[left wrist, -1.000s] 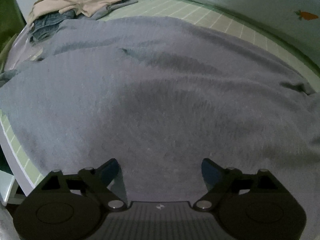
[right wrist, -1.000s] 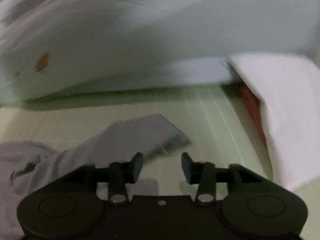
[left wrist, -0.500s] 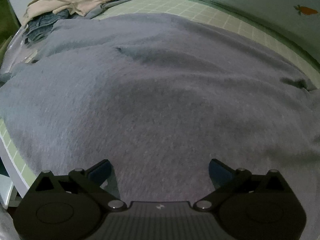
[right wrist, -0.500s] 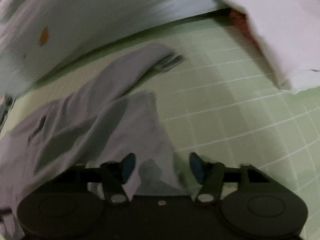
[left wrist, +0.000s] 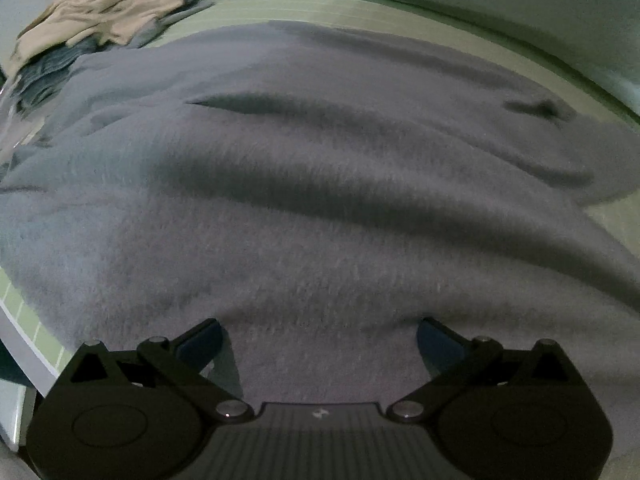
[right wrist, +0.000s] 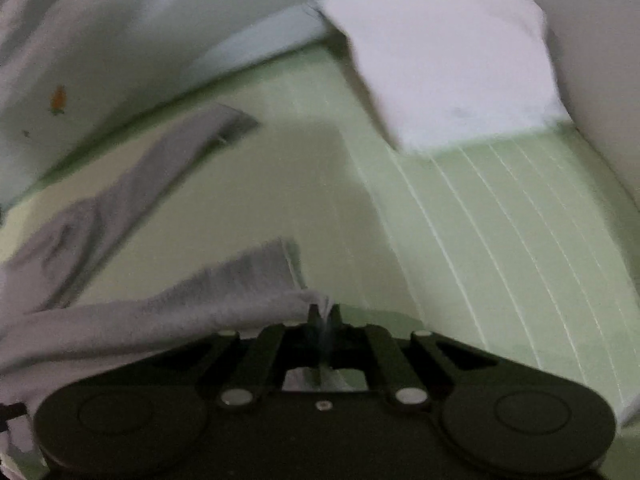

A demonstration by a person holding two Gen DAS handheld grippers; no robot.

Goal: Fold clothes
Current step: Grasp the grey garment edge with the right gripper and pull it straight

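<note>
The right tool (right wrist: pixel 323 312), spread a moment ago, is now pinching the hem of the grey sweater (left wrist: pixel 320 200) lying across the green bed (right wrist: pixel 480 220), readying a fold, while the left tool (left wrist: pixel 320 332) is hovering wide open above it.

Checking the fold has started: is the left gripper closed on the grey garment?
No: the left gripper stands wide open above the grey garment, pads apart.

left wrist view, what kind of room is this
Probably a bedroom: a grey sweater lies spread on a green checked sheet, with a heap of clothes at the far corner and a white pillow.
</note>
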